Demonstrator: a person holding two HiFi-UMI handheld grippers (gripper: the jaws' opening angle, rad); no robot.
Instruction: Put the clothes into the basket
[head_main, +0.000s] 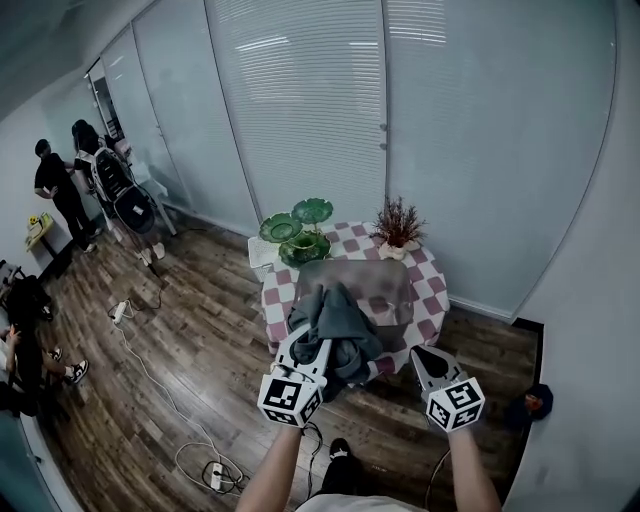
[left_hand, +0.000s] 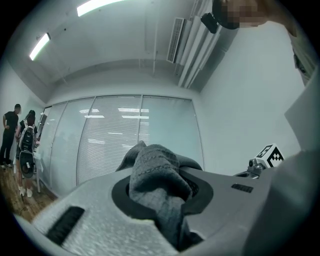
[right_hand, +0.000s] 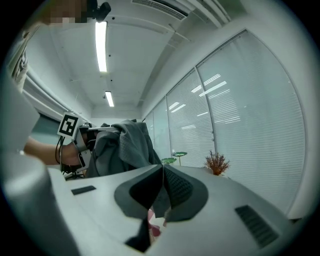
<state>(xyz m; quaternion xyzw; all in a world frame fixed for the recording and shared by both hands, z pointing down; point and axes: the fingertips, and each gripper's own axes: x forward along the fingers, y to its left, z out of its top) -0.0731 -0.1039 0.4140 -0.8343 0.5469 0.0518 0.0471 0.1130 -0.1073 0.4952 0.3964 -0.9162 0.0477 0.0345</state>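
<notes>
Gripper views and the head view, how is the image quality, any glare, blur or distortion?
Head view: wide-angle bend curves the glass wall, corners go dark, lighting is even. Left gripper view: round fisheye frame with black corners, ceiling strip light blown out, grey garment sharp close up. Right gripper view: same fisheye frame, ceiling light glares, and light streaks reflect on the glass wall.

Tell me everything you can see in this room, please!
table: one, red-and-white checked cloth, middle of the room
clothes: one bundle, grey, hanging above the table
plates: three, green, at the table's back-left
plant: one, reddish-brown, at the table's back
cable: one, white, on the wooden floor, left
people: two standing, in black, far left
left gripper: one, white, shut on the clothes
right gripper: one, white, shut, empty, right of the clothes
</notes>
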